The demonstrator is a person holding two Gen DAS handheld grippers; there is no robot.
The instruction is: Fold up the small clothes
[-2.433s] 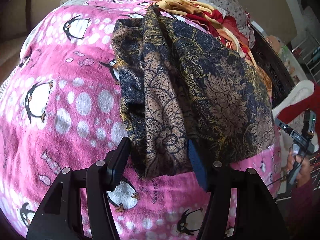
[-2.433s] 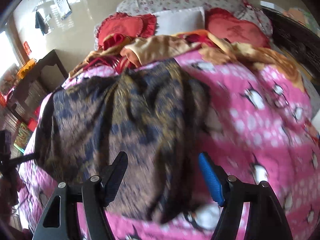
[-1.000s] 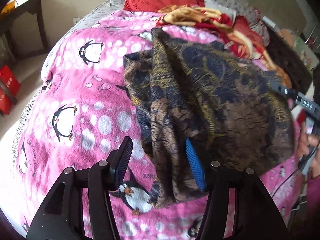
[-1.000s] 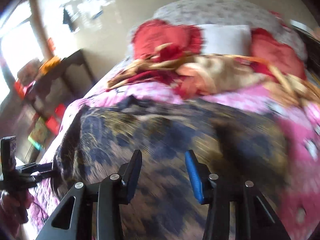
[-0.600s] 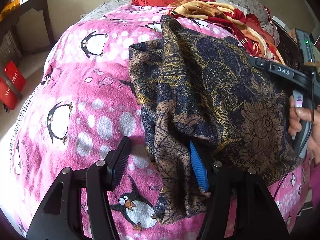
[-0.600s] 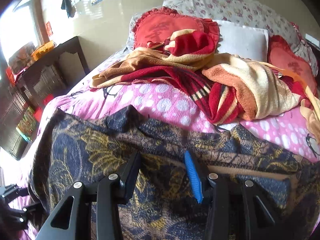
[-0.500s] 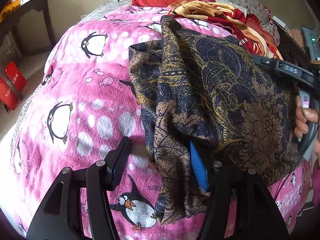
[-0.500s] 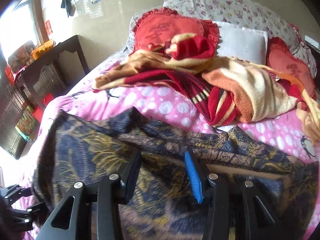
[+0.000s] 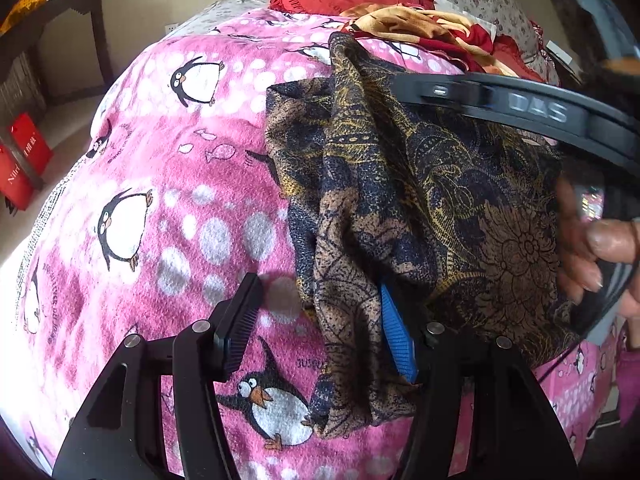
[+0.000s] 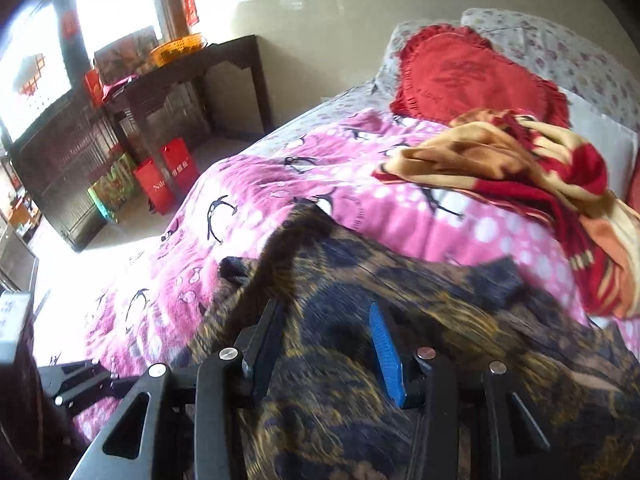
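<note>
left hand-held gripper (image 9: 320, 328) open, patterned cloth (image 9: 420, 200) against its blue pad

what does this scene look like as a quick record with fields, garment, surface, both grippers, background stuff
garment: dark navy and gold floral patterned cloth, rumpled, partly folded over itself
surface: pink penguin-print blanket on a bed
left gripper: open, a fold of the cloth lies against its blue pad, black pad clear of it
right gripper: jaws apart over the cloth, view blurred, grip cannot be told
behind: red heart-shaped cushion, red and tan striped blanket
beside bed: dark wooden side table, red paper bags
</note>
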